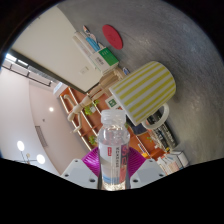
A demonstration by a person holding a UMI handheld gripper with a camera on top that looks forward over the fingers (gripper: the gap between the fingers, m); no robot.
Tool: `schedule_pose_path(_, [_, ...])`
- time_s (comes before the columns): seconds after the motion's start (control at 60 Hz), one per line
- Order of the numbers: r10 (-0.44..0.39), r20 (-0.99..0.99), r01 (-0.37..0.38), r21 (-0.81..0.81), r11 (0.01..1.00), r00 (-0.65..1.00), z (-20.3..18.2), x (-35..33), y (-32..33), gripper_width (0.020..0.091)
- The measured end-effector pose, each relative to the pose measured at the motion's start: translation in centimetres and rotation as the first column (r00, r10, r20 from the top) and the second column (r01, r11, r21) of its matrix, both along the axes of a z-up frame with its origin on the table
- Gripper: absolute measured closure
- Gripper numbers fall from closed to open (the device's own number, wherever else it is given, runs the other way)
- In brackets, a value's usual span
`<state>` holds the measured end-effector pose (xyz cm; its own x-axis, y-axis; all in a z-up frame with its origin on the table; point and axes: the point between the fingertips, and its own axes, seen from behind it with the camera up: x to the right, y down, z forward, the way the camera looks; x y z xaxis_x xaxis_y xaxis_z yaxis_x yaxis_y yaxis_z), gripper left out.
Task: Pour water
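Clear plastic water bottle [114, 148] with a white cap and a pink-and-white label stands between the two fingers of the hand-held gripper [113, 170], whose magenta pads [92, 160] press on its sides, so the gripper is clenched on it. The whole view is strongly tilted. Just beyond the bottle's cap lies a yellow-and-white striped cup [145, 88], its open mouth turned toward the bottle and close to it; whether the two touch cannot be told. The cup rests on a grey speckled bench [165, 35]. Farther off on the bench sit a flat red round lid or disc [112, 37] and a white rectangular box with green and blue print [95, 48]. Beside the bench, orange shelving [78, 103] holds mixed small goods.
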<state>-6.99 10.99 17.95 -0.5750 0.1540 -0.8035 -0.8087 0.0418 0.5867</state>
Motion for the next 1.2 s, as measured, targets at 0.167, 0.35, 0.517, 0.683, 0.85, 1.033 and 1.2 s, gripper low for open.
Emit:
schedule_pose_path(0.167, [0.024, 0.03, -0.023, -0.015, 1.0, 0.999, -0.2, -0.4, 0.3, 0.0754])
schedule_pose_path(0.35, [0.018, 0.193, -0.015, -0.021, 1.0, 0.981, 2.5, -0.8, -0.2, 0.0752])
schedule_pose_path(0.517, [0.008, 0.76, 0.081, -0.079, 0.994, 0.649, 7.5, 1.5, -1.8, 0.0752])
schedule_pose_path(0.683, [0.133, 0.987, 0.394, -0.156, 0.906, 0.087, 6.6, 10.7, -3.7, 0.074])
schedule_pose_path(0.85, [0.379, 0.887, 0.629, -0.139, 0.765, -0.264, 3.8, 18.9, -5.7, 0.0741])
schedule_pose_path(1.033, [0.532, 0.763, 0.715, -0.135, 0.686, -0.367, -2.5, 25.2, -4.8, 0.0742])
schedule_pose_path(1.2, [0.535, 0.777, 0.684, -0.192, 0.704, -0.332, -5.6, 25.4, -2.1, 0.0743])
